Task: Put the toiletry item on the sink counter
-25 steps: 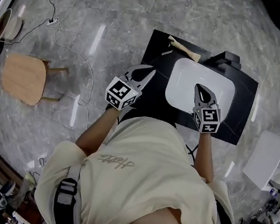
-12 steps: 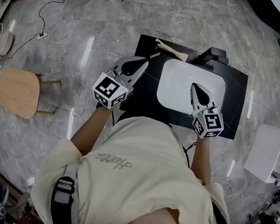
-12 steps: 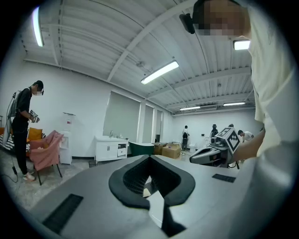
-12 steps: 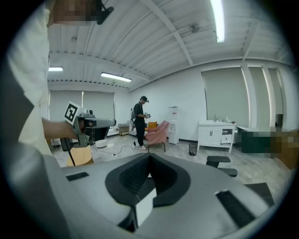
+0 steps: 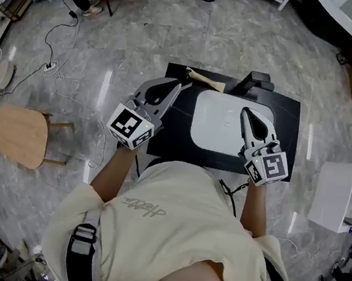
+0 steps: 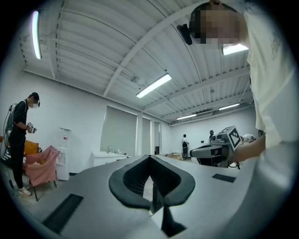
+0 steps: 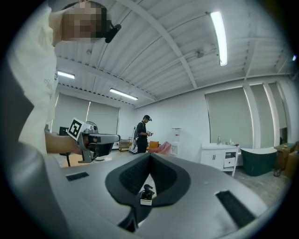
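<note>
Head view: I take the white basin (image 5: 221, 120) as my landmark, set in the black sink counter (image 5: 177, 130); the toiletry item (image 5: 206, 79) lies flat on the counter just beyond the basin's far-left corner, a slim tan piece; the black faucet (image 5: 253, 83) stands at the basin's far rim, just right of the item; my left gripper (image 5: 175, 85) hangs over the counter left of the basin, its tip aimed toward the item but apart from it; my right gripper (image 5: 246, 112) hangs over the basin's right half; neither touches anything.

Left gripper view: the jaws are pressed together at the tip with nothing between them; the view looks out across the room, and the item is not in it.

Right gripper view: these jaws also meet at the tip, clenched on nothing; through the window behind the tip I see a small dark shape on a pale base, which I judge to be the faucet, well ahead and not held.

Handling, as I judge it: the item looks light and narrow; whether it is stiff or a soft tube I cannot tell; the glossy counter may let it skid, so I would pinch it across its width near the middle, coming down steeply because it lies so low.
</note>
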